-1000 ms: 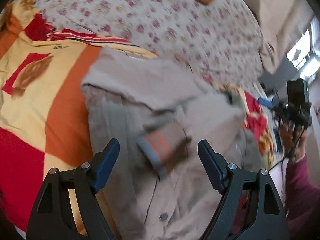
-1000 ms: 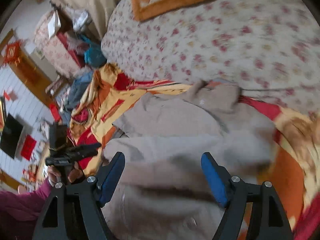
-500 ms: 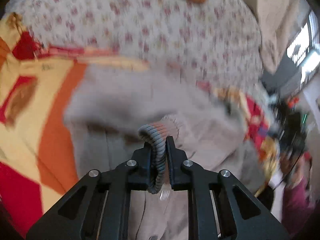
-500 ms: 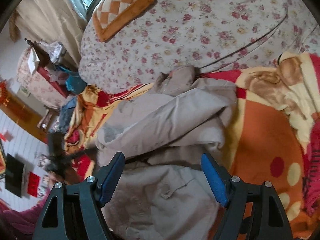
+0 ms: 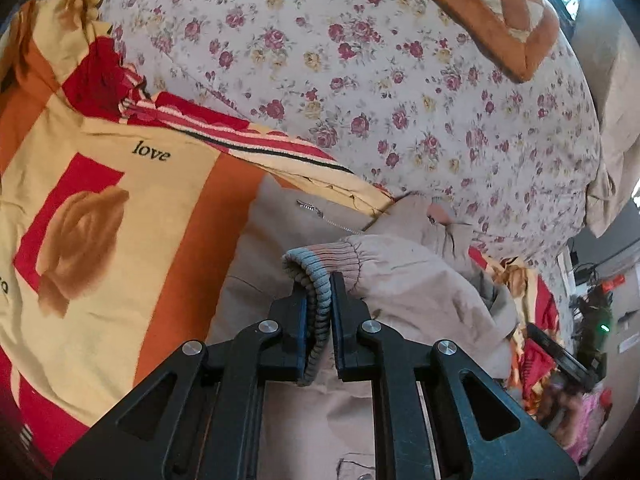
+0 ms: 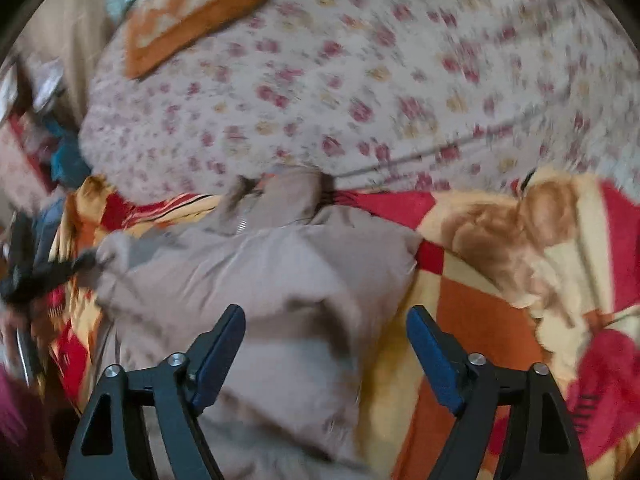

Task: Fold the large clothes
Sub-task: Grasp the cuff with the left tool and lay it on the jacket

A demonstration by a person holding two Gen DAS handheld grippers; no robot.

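A beige jacket (image 5: 272, 240) lies on an orange, red and yellow blanket (image 5: 120, 208) on the bed. My left gripper (image 5: 319, 304) is shut on the jacket's ribbed sleeve cuff (image 5: 320, 264) and holds the sleeve (image 5: 416, 280) raised over the jacket body. In the right wrist view the jacket (image 6: 256, 280) is blurred, with its collar (image 6: 288, 196) at the far edge. My right gripper (image 6: 326, 344) is open and empty above the jacket's right side. The left gripper shows there as a dark blur (image 6: 40, 276) at the left.
A floral bedspread (image 5: 360, 80) covers the bed behind the blanket, with an orange checked cushion (image 5: 488, 12) at the back. Room clutter and furniture (image 5: 592, 320) stand beyond the bed's edge. The blanket (image 6: 520, 280) spreads to the right of the jacket.
My left gripper closed on the sleeve cuff and has carried it up and across the jacket. My right gripper stayed open and shifted toward the jacket's right side.
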